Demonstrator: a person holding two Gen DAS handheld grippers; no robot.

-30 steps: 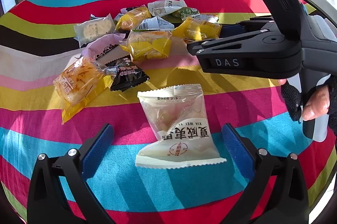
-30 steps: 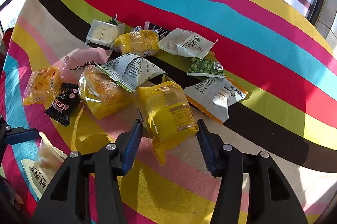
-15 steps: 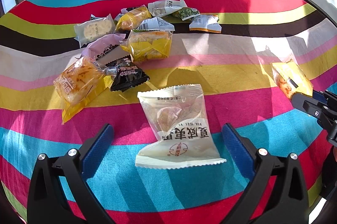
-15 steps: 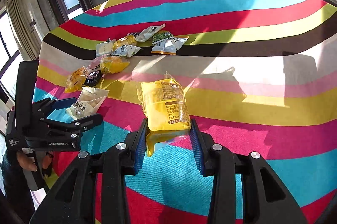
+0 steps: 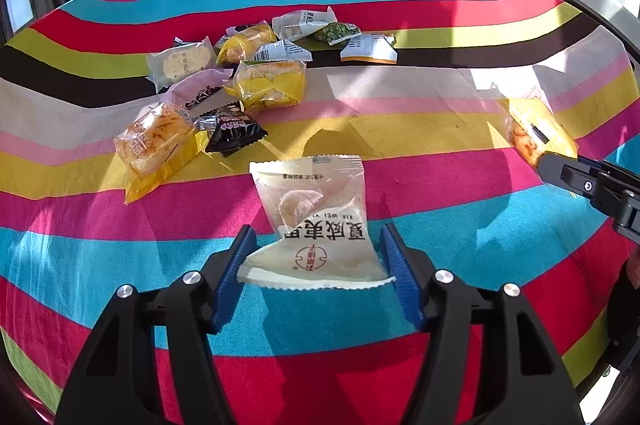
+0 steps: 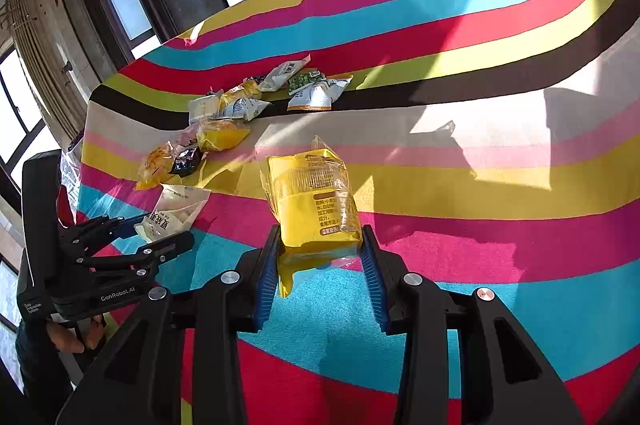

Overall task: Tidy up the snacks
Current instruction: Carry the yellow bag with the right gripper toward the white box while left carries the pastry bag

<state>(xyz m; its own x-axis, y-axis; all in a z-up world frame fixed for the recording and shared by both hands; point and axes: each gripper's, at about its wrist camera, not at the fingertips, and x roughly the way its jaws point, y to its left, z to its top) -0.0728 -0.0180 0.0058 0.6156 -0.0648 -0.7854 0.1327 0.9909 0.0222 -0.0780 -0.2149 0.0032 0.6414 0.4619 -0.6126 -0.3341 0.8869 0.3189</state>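
Two wrist fisheyes, close, downward, sharing tablecloth (image 5: 440, 185)

A striped tablecloth (image 6: 460, 73) in many colours is lit by hard sunlight; dark-framed windows (image 6: 132, 9) are seen behind the table.

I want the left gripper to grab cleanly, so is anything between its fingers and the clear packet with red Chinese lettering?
Nothing visible. The left gripper has just been closing, and the clear packet with red lettering lies alone between its blue pads on the striped cloth. The black packet sits apart, farther away.
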